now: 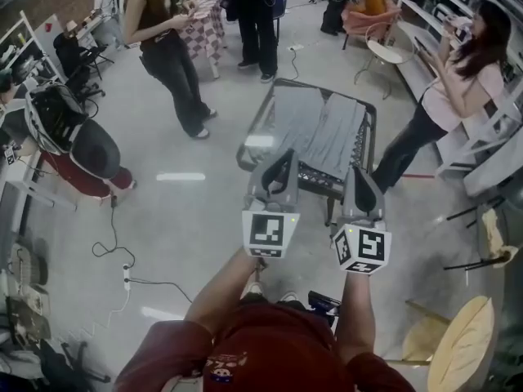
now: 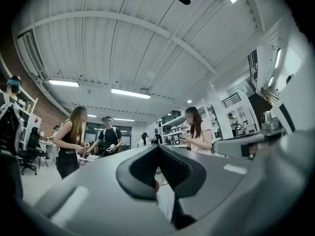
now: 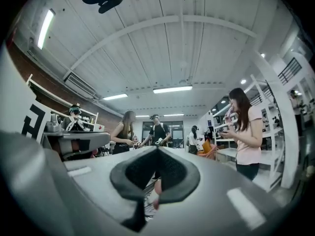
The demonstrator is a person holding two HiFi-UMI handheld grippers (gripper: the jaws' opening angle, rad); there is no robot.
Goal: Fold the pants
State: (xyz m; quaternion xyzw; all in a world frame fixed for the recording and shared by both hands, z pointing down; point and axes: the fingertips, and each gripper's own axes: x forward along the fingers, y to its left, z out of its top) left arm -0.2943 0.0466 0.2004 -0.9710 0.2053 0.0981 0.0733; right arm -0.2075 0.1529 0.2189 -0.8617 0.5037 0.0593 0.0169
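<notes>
The grey pants [image 1: 323, 133] lie spread flat on a dark-framed table [image 1: 258, 121] at the centre of the head view, their cloth in two lengthwise panels, the right one paler and creased. They sit just above both claws in the frame, apart from them. The left gripper [image 1: 284, 158] and right gripper [image 1: 358, 174] are each clenched on nothing, jaws pressed together. A person in pink [image 1: 462, 80] stands at the right edge.
</notes>
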